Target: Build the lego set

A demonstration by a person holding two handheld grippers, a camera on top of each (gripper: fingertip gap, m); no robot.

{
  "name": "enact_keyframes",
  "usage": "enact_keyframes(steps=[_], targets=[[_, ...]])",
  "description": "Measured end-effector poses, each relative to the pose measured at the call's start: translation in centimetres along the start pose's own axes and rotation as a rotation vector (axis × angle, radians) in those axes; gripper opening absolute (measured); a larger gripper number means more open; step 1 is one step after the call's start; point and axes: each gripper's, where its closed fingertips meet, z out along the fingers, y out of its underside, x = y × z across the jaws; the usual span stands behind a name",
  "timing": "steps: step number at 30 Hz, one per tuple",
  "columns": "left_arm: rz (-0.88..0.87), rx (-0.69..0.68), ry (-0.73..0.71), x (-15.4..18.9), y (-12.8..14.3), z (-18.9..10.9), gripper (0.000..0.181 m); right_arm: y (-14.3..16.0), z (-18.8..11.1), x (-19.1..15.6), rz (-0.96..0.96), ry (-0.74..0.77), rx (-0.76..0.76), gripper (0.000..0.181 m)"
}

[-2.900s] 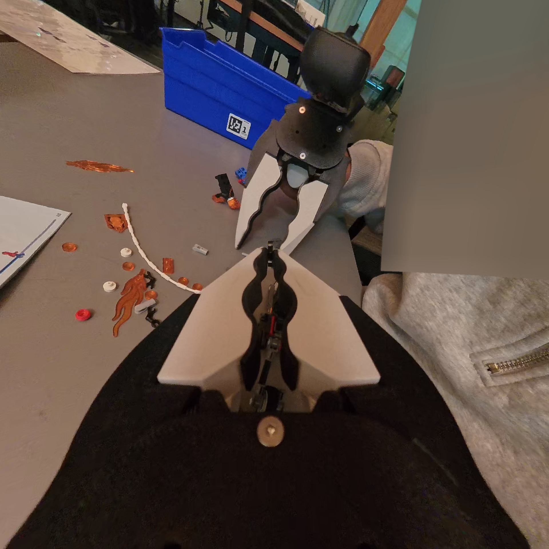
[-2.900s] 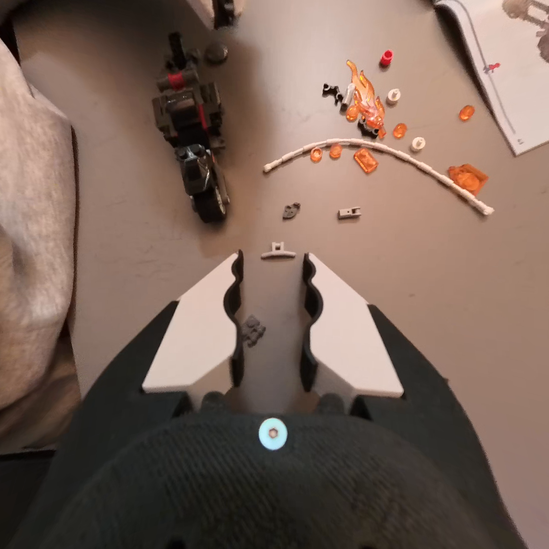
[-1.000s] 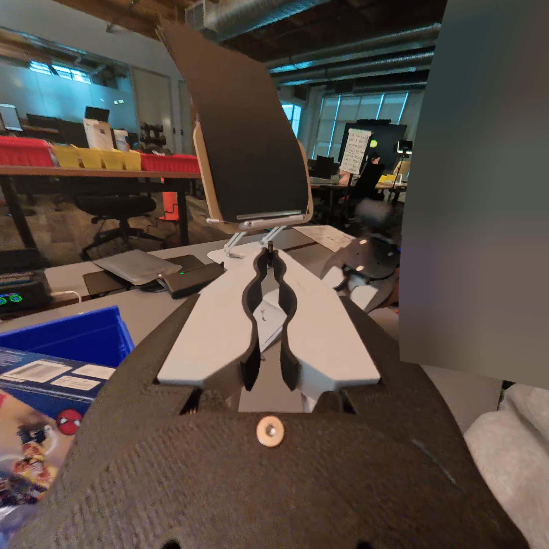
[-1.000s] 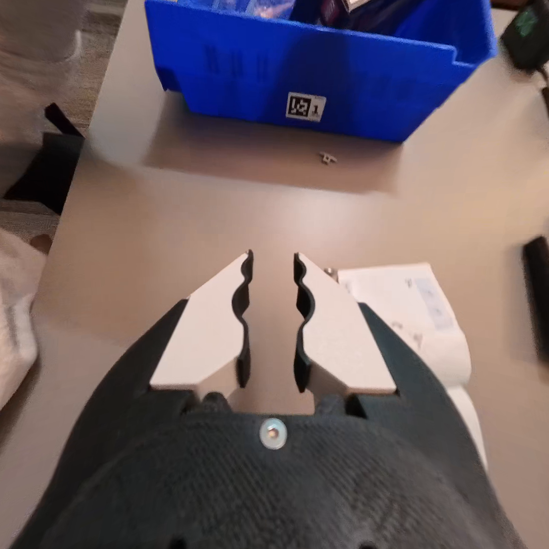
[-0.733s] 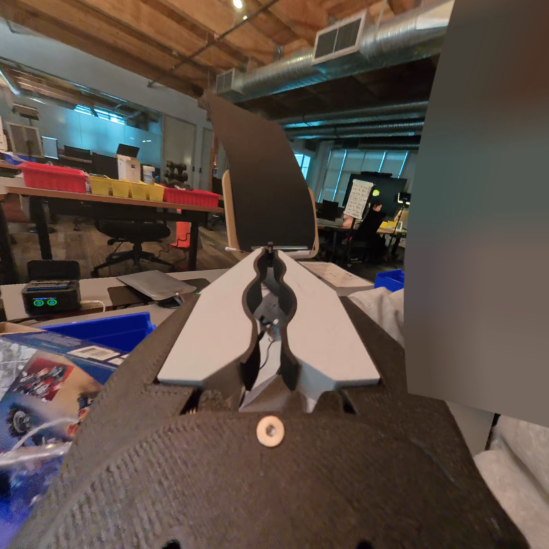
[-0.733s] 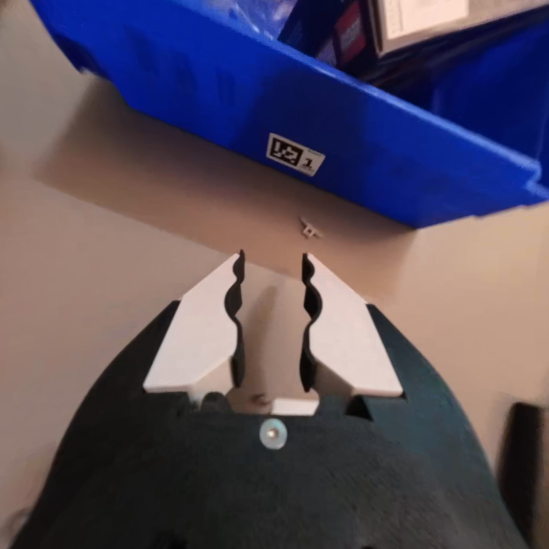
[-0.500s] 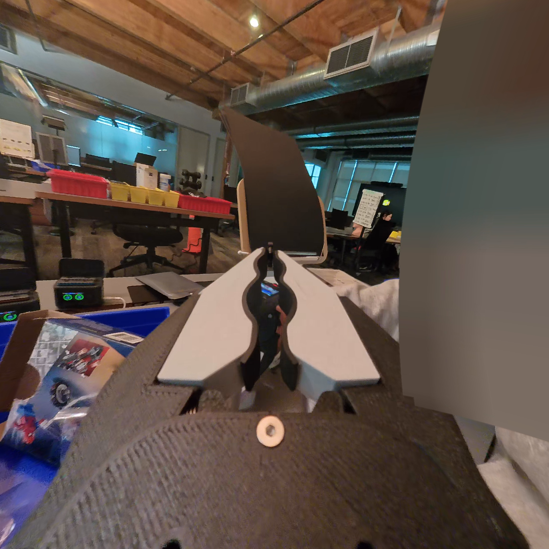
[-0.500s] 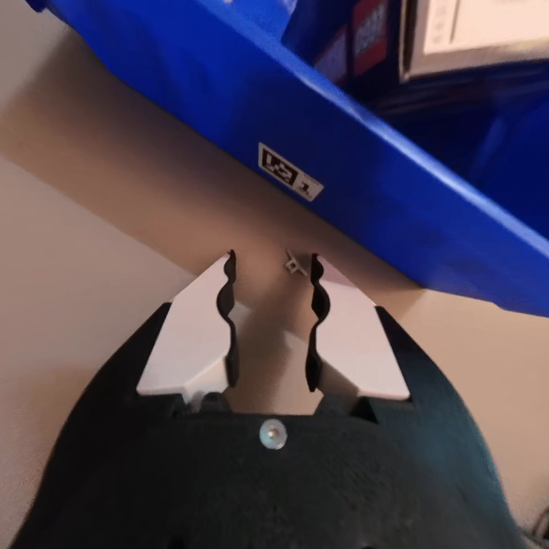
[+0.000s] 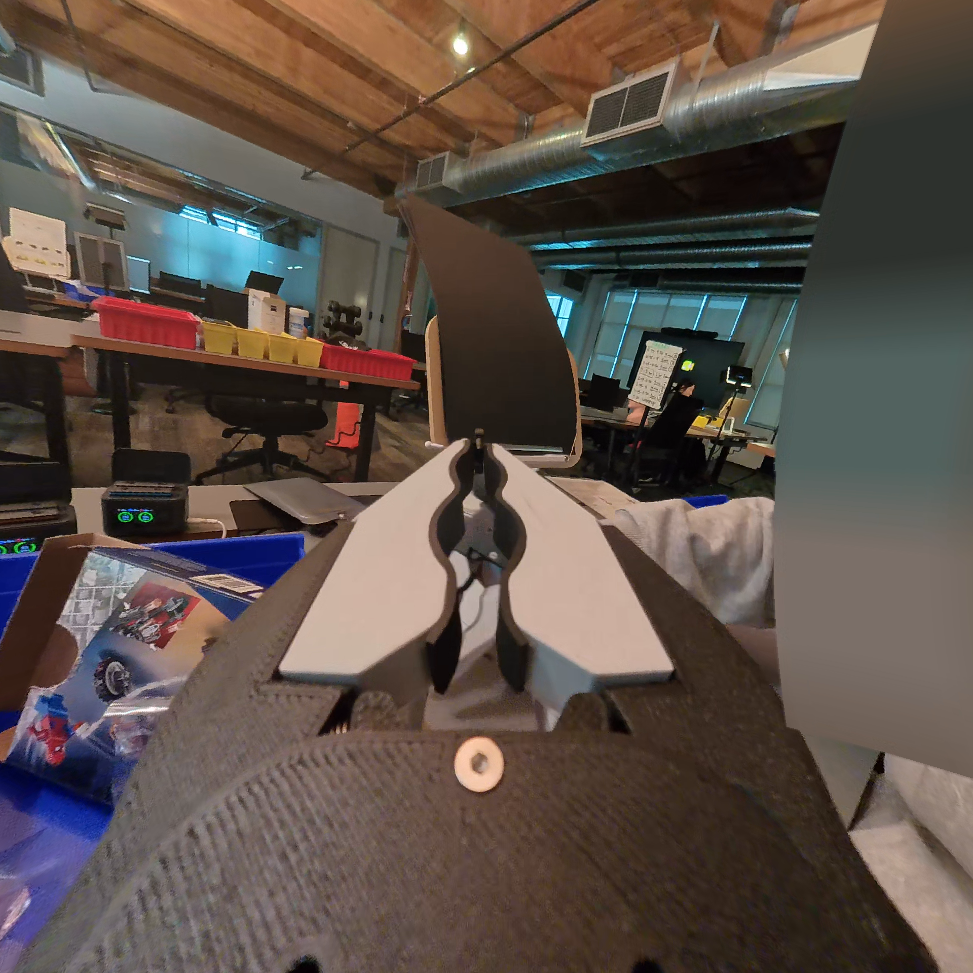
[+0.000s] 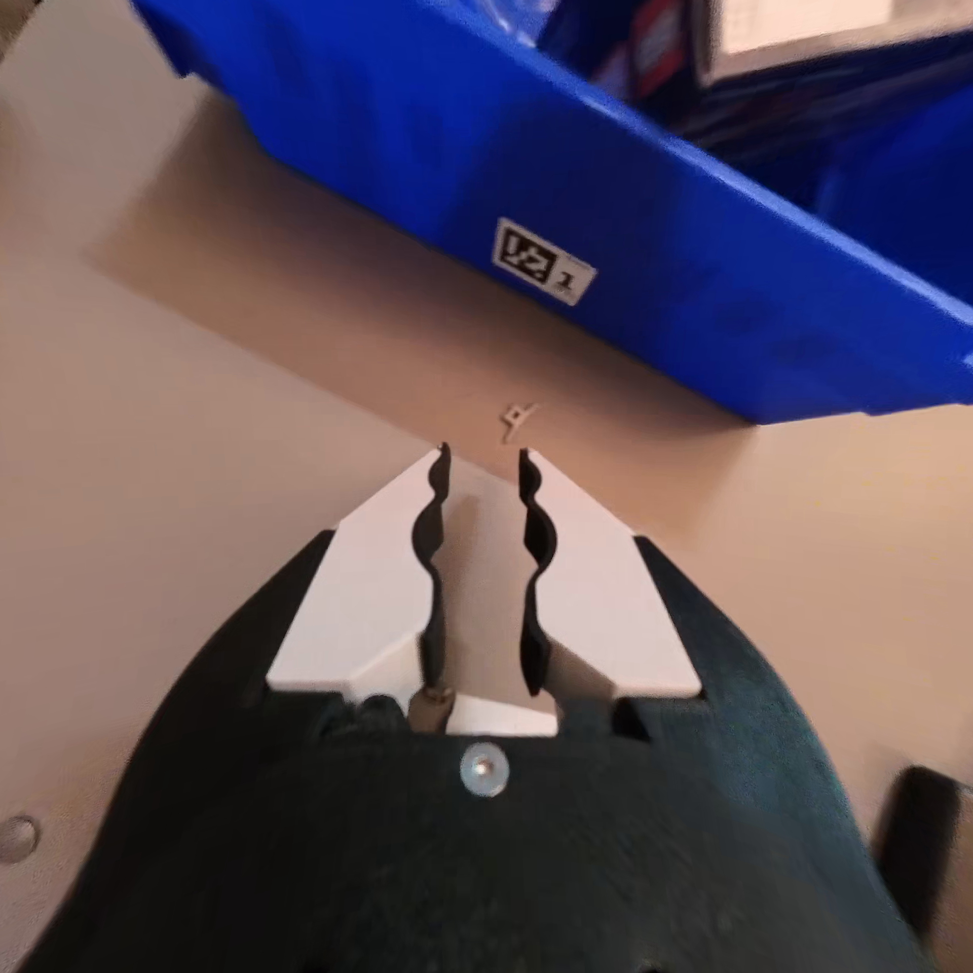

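Small grey lego piece (image 10: pixel 515 422) lying flat on table (image 10: pixel 158 447), T-shaped with thin bar and short stub, slightly blurred. Sits in shadow just beside blue bin (image 10: pixel 526 158) front wall, just beyond right tool (image 10: pixel 482 457) tips, apart from both. Lego box (image 9: pixel 131 621) lying tilted in bin, end flap open.

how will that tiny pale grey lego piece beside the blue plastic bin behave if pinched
The tiny pale grey lego piece looks thin and flat, so probably light and apt to skid on the smooth table. The open right gripper may struggle to get under it.
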Motion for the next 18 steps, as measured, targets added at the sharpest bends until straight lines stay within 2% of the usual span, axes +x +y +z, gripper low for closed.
enact_keyframes(steps=[3, 5, 9, 11, 13, 15, 18], targets=[[0.014, -0.009, -0.007, 0.1, -0.1, 0.0, 0.001, 0.5, 2.2, 0.7, 0.133, -0.096, -0.055, 0.035], [0.034, -0.012, -0.027, 0.0, -0.2, -0.2, 0.001, 0.0, 3.1, 0.3, 0.198, -0.166, -0.034, 0.032], [0.047, 0.0, -0.046, -0.3, -0.7, -0.9, 0.001, -0.9, 3.0, -3.1, 0.186, -0.306, -0.02, 0.03], [0.047, 0.004, -0.048, -0.5, -0.8, -1.1, 0.001, -0.9, 3.0, -3.4, 0.139, -0.276, -0.02, 0.029], [0.039, 0.0, -0.048, -0.8, -0.6, -1.2, 0.001, -0.8, 2.8, -1.9, 0.075, -0.168, -0.027, 0.028], [0.028, 0.004, -0.043, -1.0, -0.6, -1.2, 0.001, -1.0, 2.6, -0.1, 0.028, -0.066, -0.02, 0.036], [0.022, 0.004, -0.036, -1.0, -0.5, -1.2, 0.001, -1.2, 3.1, 0.7, 0.03, -0.064, -0.01, 0.039]])
